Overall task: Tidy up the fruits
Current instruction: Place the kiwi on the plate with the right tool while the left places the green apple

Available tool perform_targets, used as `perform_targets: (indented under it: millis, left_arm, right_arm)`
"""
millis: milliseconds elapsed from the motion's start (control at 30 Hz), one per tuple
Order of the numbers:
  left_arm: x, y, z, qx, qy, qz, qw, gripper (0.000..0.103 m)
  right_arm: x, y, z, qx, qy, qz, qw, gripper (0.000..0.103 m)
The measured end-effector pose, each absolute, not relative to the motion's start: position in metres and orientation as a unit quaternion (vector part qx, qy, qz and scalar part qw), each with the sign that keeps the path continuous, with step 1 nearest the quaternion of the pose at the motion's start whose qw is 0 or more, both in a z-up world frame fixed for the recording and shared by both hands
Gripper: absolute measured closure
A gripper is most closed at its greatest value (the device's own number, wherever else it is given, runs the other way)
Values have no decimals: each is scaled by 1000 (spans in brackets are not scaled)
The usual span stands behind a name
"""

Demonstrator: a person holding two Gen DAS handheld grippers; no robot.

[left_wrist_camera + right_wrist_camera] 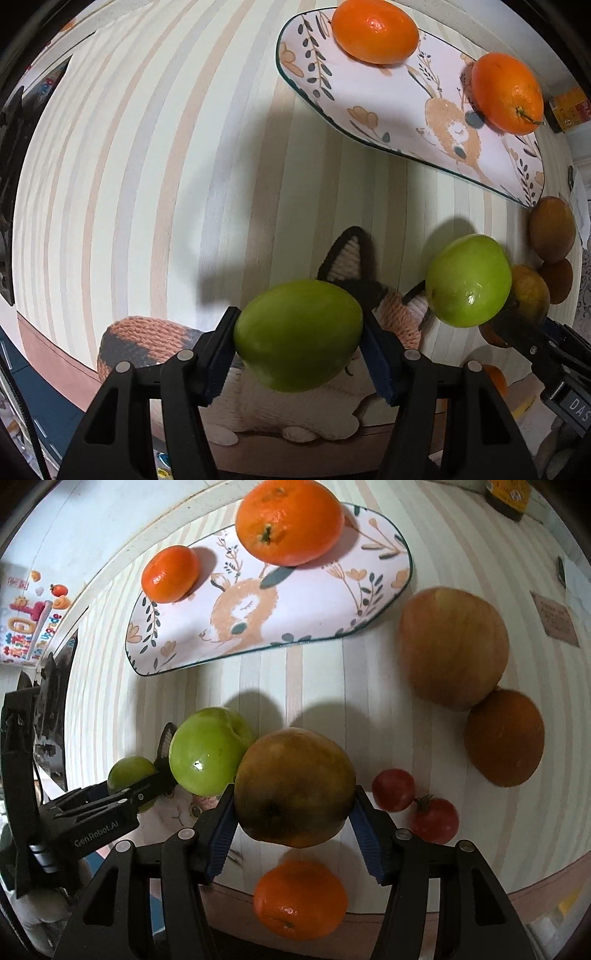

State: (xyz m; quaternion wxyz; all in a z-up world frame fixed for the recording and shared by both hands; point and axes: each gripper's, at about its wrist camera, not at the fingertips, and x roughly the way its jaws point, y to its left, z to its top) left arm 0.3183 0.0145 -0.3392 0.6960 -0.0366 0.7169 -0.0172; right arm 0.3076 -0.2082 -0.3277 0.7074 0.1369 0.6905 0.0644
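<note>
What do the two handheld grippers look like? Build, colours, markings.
Both look alike: the left gripper and right gripper have matte black angular linkage arms with silver round pivot pins and ribbed dark blue pads on black fingers. Seen from the right wrist, the left gripper's black body carries white "GenRobot.AI" lettering. No cables, sleeves or hands are clearly visible.

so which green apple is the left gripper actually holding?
The green apple clamped between the left gripper pads; the other green apple sits free on the table.

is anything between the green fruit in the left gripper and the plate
Nothing visible. The left gripper holds the green fruit, and only bare striped tabletop lies between it and the plate. Two oranges already sit on the plate, with free space between them.
</note>
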Motion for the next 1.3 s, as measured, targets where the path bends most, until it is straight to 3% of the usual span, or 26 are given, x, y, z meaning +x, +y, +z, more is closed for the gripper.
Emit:
perform_targets:
  millis: [467,800,1167,1200,1267,1300]
  left_arm:
    - [403,19,-254,-94,675,-64,729,43]
    - [465,10,-299,-94,719,-51,687,43]
    - [475,0,-320,-75,735,-44,672,43]
    - [476,-4,-322,-67,735,-41,674,42]
    - [475,-5,-318,-58,727,-38,683,33]
    - [475,-5,-315,-55,720,-40,691,18]
  right_arm:
    - [346,-202,-260,175,624,85,757,44]
    - [423,-153,-306,147,648,105,740,44]
    - [437,-143,-330,141,677,111,714,42]
    - [439,-144,-330,143,680,110,711,40]
    - [440,-146,-327,148,684,110,706,18]
    - [440,-148,-322,150,683,109,706,16]
